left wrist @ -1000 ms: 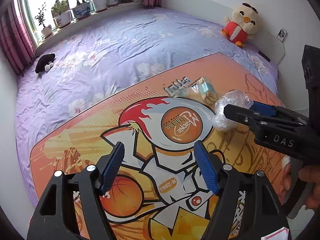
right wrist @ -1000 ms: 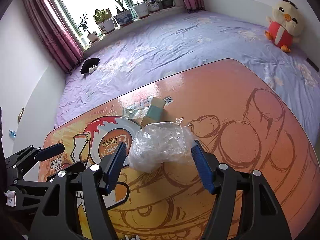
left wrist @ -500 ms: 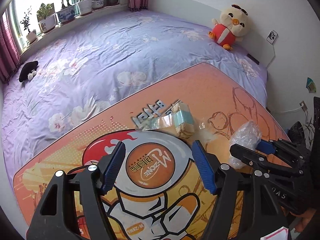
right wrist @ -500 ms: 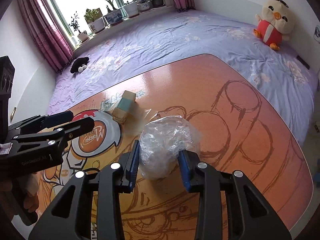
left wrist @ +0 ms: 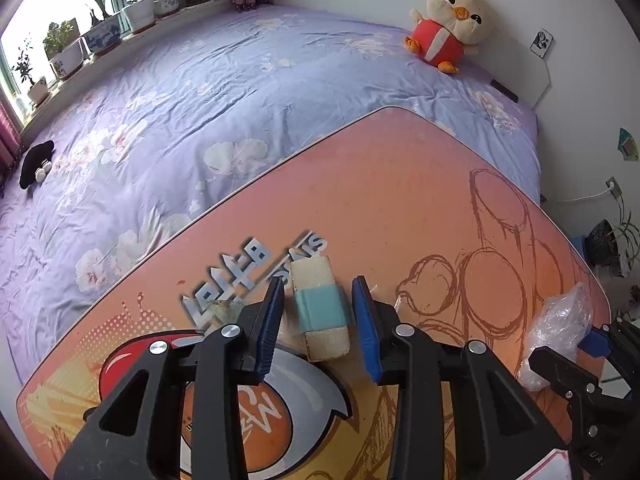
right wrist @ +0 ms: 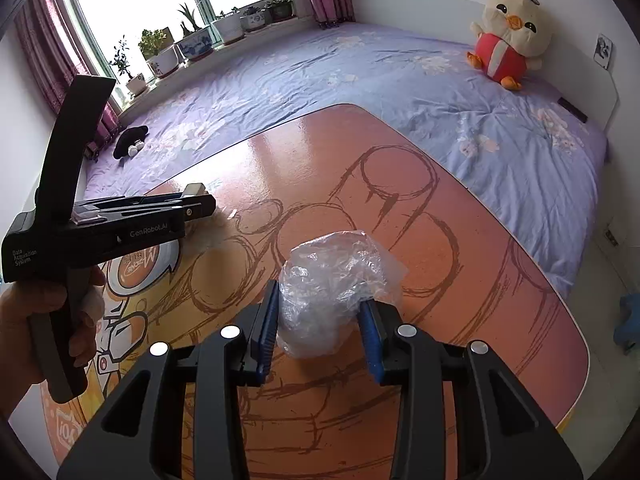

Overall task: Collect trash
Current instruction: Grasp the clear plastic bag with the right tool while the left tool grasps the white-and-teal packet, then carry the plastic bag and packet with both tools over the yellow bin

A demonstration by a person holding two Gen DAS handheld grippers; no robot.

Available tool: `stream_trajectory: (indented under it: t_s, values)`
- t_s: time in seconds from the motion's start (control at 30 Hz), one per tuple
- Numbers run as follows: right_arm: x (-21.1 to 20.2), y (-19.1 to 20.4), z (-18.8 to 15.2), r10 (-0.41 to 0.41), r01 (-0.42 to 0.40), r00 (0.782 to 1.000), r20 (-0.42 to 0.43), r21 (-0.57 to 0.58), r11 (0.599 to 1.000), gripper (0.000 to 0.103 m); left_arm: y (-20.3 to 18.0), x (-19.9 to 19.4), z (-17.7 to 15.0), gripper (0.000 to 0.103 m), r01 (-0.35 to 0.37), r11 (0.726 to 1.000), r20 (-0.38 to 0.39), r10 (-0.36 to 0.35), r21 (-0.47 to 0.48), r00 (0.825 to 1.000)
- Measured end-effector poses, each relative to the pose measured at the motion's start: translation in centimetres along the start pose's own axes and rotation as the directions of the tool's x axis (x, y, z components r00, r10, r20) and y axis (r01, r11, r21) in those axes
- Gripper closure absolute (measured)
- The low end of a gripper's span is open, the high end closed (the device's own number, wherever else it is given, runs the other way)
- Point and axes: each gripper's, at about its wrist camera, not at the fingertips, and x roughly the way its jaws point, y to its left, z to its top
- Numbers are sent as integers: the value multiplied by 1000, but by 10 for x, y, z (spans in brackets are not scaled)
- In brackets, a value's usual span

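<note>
Closing left gripper (left wrist: pixel 316 322) straddles banded block (left wrist: pixel 320 307), not yet pinched; may skid on glossy bench (left wrist: pixel 420 208). Right gripper (right wrist: pixel 320 320) clenches crumpled plastic (right wrist: pixel 332 276); flimsy film may slip.

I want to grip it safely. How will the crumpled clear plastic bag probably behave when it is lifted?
The crumpled clear plastic bag looks thin and wrinkled, so it is probably very light and floppy. It bulges between the right tongs, so it likely squashes, not resists. Its glossy film may slip, though it should not break.

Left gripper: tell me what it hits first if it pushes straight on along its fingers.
The left gripper, jaws closing, already straddles the beige block with the teal band; beneath lies the orange tabletop.
</note>
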Motion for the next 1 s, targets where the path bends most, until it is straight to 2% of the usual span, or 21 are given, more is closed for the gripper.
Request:
stream_trajectory:
  t_s: [0.07,0.23,0.4,0.6,0.67,0.7,0.73,0.8,1.0]
  values:
    - [-1,-1,-1,-1,1,1000,2,-8,1000,65,-1,-4,-3,83,3,1000,0,-3,12,1000]
    - [-5,-2,-7,20,-21,1000,-5,-18,1000,65,-2,-18,-22,83,26,999,-8,-26,26,1000]
    - [-18,3,-25,43,-44,999,-11,-43,998,65,-9,-43,-58,83,56,998,-20,-55,36,998]
    - [-34,7,-47,54,-55,998,-6,-57,997,64,-15,-67,-87,83,39,999,-10,-39,34,999]
    - [-35,6,-50,57,-57,998,2,-53,997,56,-13,-68,-89,82,42,999,-8,-42,20,999]
    - [-35,5,-51,61,-61,998,10,-47,997,48,-12,-67,-90,81,39,999,-6,-39,15,999]
    - [-35,4,-52,59,-59,998,16,-39,998,39,-11,-67,-90,74,29,1000,-3,-29,12,1000]
    - [-37,0,-51,51,-50,998,35,-18,999,34,-8,-65,-91,59,18,1000,4,-18,0,1000]
    - [-34,-10,-52,-10,9,998,55,16,1000,21,-12,-62,-94,45,8,1000,10,-8,6,1000]
